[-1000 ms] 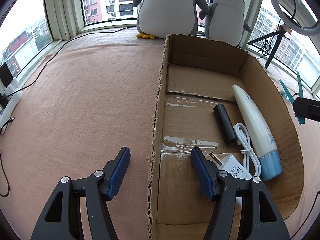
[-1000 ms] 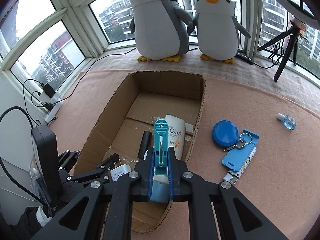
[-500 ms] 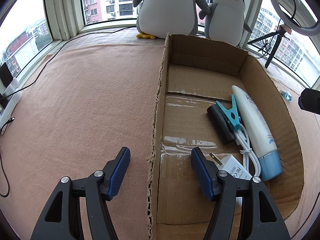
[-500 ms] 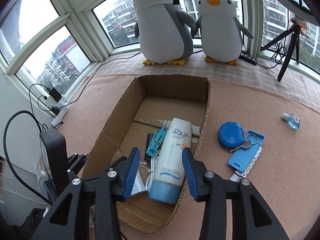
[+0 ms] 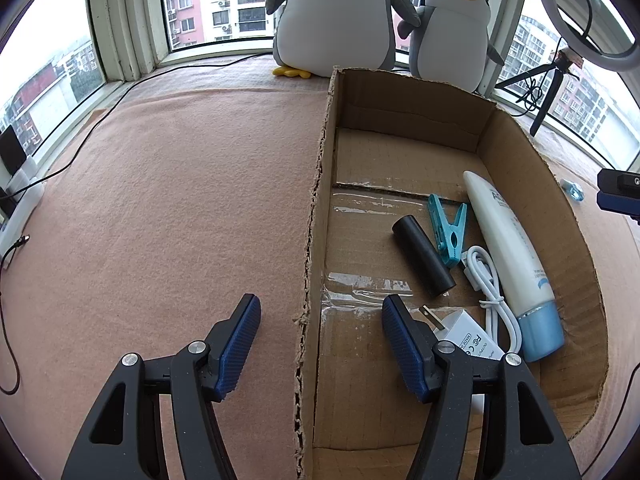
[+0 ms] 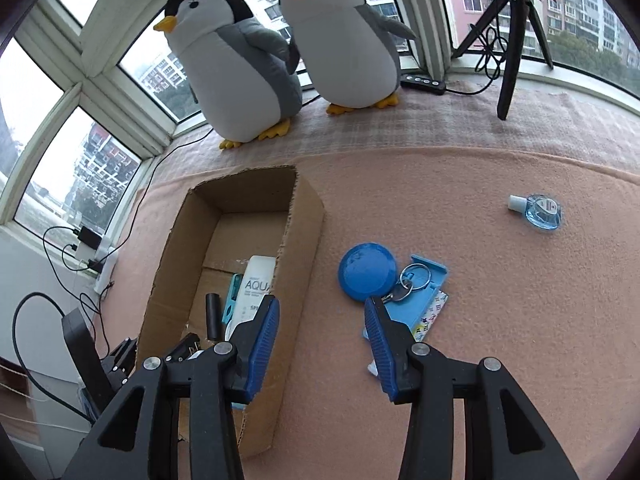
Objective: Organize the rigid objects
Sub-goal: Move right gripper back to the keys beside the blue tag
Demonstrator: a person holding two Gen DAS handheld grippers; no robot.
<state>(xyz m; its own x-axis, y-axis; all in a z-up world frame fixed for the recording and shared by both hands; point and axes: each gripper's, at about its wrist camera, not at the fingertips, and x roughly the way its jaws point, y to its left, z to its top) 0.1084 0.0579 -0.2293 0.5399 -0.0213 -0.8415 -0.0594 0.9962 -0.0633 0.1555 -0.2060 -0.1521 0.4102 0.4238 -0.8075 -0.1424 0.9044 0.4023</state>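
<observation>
Left tongs [image 5: 320, 332]: spread wide, nothing between the blue pads; they straddle the torn left wall of the box, one finger over the blanket, the other over the box floor
Right tongs [image 6: 320, 336]: spread wide and empty; the left pad hangs over the right wall of the box, the right pad over the near end of the blue case
Box [image 5: 520, 168]: open cardboard box lying just ahead of both tongs, to the right of the left tongs and to the left of the right tongs
Charger [image 5: 472, 336]: white plug just beside the right finger of the left tongs, partly hidden by it, on the box floor
Cable [image 5: 490, 280]: white, coiled, just past the charger, between the black tube and the cream tube
Black tube [image 5: 422, 258]: lies on the box floor ahead of the left tongs' right finger
Clothes peg [image 5: 448, 228]: teal, lying flat in the box, touching the black tube on its right, beside the cream tube
Cream tube [image 5: 508, 248]: white with a pale blue cap, along the right wall of the box, cap toward the tongs
Blue case [image 6: 420, 300]: on the blanket under the right tongs' right pad, with a key ring [image 6: 416, 276] on top
Blue disc [image 6: 366, 272]: round, just ahead of the right tongs, touching the case
Small bottle [image 6: 540, 210]: clear blue, well ahead and to the right, apart from the rest
Blanket [image 5: 180, 200]: pink, under everything
Toy penguins [image 6: 240, 64]: two, far ahead by the window
</observation>
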